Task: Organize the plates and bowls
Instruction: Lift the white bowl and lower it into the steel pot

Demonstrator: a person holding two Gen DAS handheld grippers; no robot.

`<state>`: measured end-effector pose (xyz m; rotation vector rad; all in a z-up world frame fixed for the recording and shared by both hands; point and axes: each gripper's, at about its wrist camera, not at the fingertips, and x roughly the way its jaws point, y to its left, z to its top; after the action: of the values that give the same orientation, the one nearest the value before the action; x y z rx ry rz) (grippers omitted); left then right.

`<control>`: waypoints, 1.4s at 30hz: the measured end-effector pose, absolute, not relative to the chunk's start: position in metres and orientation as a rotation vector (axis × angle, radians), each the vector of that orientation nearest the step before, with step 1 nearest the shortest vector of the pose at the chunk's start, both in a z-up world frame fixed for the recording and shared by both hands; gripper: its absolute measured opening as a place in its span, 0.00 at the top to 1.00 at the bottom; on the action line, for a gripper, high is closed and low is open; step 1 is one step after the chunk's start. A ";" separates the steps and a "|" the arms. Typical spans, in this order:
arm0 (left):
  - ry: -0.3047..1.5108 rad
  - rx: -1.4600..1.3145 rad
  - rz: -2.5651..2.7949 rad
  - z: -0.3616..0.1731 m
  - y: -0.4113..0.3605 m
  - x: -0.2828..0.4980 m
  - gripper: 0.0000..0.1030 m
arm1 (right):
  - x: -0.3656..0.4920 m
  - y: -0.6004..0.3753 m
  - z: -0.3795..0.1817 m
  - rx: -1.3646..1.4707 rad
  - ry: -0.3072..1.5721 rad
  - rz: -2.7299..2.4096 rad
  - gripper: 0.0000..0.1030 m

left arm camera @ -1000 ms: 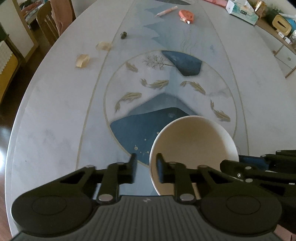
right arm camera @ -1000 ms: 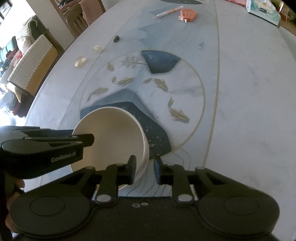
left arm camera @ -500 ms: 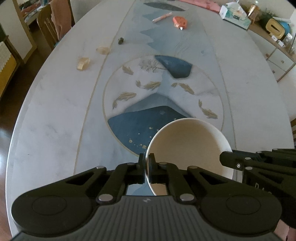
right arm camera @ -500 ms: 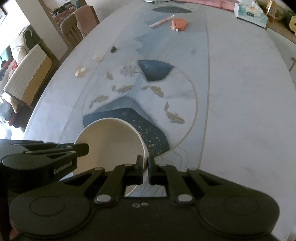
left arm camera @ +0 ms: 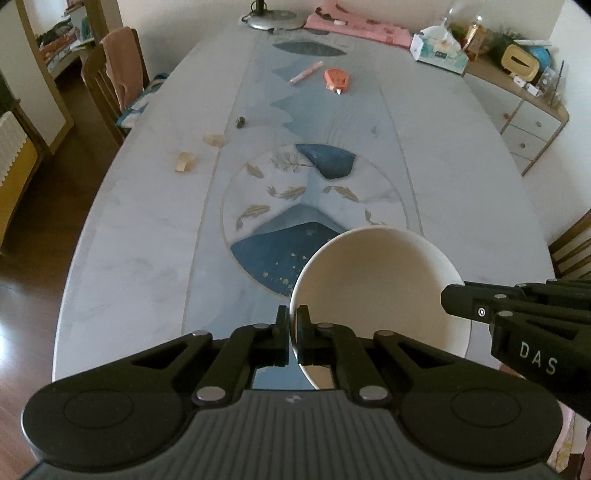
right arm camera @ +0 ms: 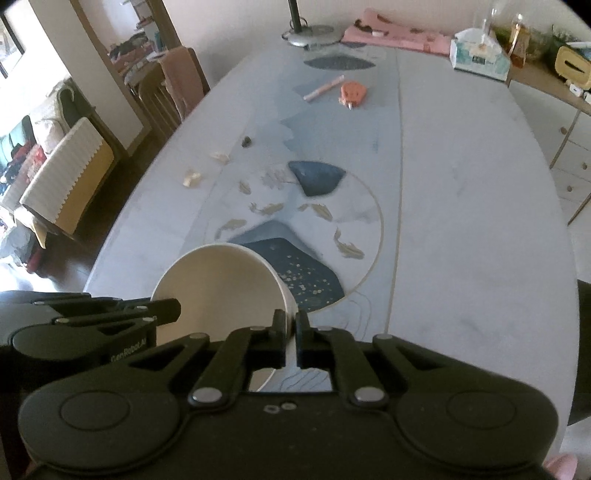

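Note:
A cream bowl [left arm camera: 380, 291] is held above the near end of the table between both grippers. My left gripper [left arm camera: 293, 325] is shut on the bowl's left rim. My right gripper [right arm camera: 290, 328] is shut on the bowl's right rim; the bowl also shows in the right wrist view [right arm camera: 218, 291]. The right gripper's body shows at the right in the left wrist view [left arm camera: 517, 314], and the left gripper's body at the left in the right wrist view [right arm camera: 92, 317]. The bowl is empty and lifted off the table.
The long oval table [left arm camera: 129, 229] has a painted fish pattern. On it lie an orange tape measure [left arm camera: 336, 78], a pink pen [left arm camera: 306, 72], two pale scraps [left arm camera: 184, 161] and a small dark object [left arm camera: 241, 122]. A tissue box [left arm camera: 439, 53] and lamp base [left arm camera: 271, 18] stand at the far end. Chairs stand at the left.
Both grippers closed onto the bowl's rim, left then right side pinched. The bowl has been lifted and both views have pulled back and up from the table.

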<state>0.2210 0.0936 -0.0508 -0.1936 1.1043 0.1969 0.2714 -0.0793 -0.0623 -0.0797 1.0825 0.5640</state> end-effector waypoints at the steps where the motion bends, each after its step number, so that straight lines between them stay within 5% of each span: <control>1: 1.100 -0.184 0.197 -0.047 0.092 0.216 0.98 | 0.267 -0.080 -0.059 -0.079 1.077 0.564 0.95; 17: 1.089 -0.161 0.146 -0.028 0.091 0.143 0.98 | 0.198 -0.086 -0.041 -0.056 1.073 0.587 0.94; 42: 1.148 -0.096 0.156 -0.081 0.085 0.097 0.97 | 0.147 -0.081 -0.091 -0.065 1.158 0.616 0.94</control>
<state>0.0972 0.0852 -0.0806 -0.0957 1.1475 0.1561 0.1465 -0.0814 -0.0911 -0.0653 1.1576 0.6159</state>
